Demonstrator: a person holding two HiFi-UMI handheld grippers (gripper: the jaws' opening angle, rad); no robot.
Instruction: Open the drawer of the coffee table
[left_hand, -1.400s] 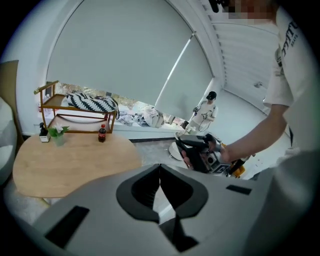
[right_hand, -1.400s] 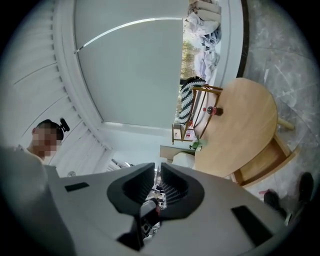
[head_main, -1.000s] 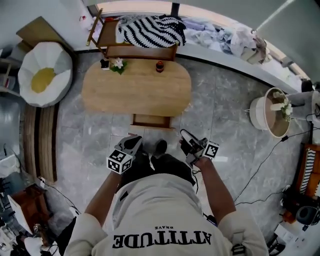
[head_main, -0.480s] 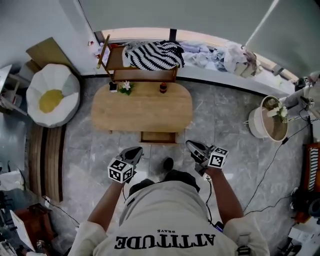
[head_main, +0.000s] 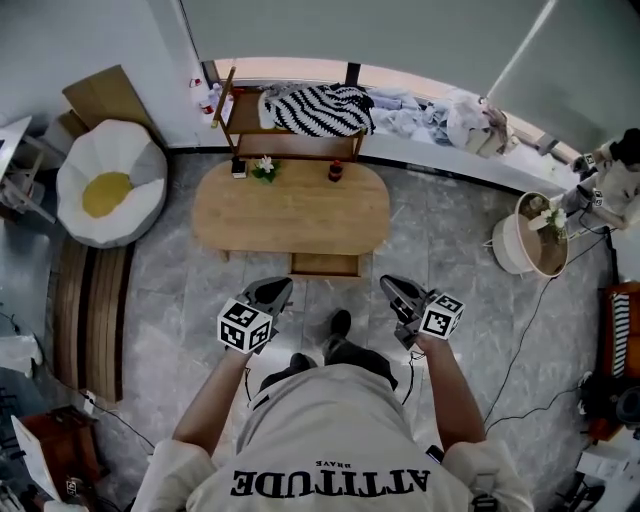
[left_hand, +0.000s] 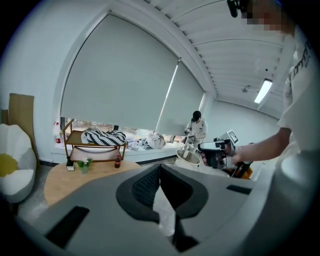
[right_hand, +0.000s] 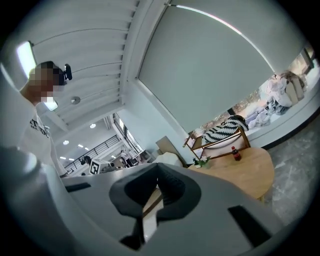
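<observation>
The oval wooden coffee table (head_main: 290, 212) stands on the grey floor ahead of me. Its drawer (head_main: 325, 264) sticks out a little from the near side. My left gripper (head_main: 272, 292) hangs short of the table, left of the drawer, shut with nothing in it. My right gripper (head_main: 398, 290) hovers to the drawer's right, also shut and empty. Neither touches the table. In the left gripper view the shut jaws (left_hand: 159, 168) point over the tabletop (left_hand: 75, 176), with the right gripper (left_hand: 215, 153) beyond. The right gripper view shows shut jaws (right_hand: 158, 176) and the table (right_hand: 247, 172).
A small plant (head_main: 265, 167) and a dark bottle (head_main: 335, 172) stand at the table's far edge. Behind is a wooden shelf (head_main: 245, 128) with a striped blanket (head_main: 318, 108). A white beanbag (head_main: 110, 185) lies left, a round white tub (head_main: 528, 238) right. Cables (head_main: 520, 340) cross the floor.
Both grippers have risen and drawn back from the table, and the right one has rolled. The view has pulled away with them. The drawer stays out as before.
</observation>
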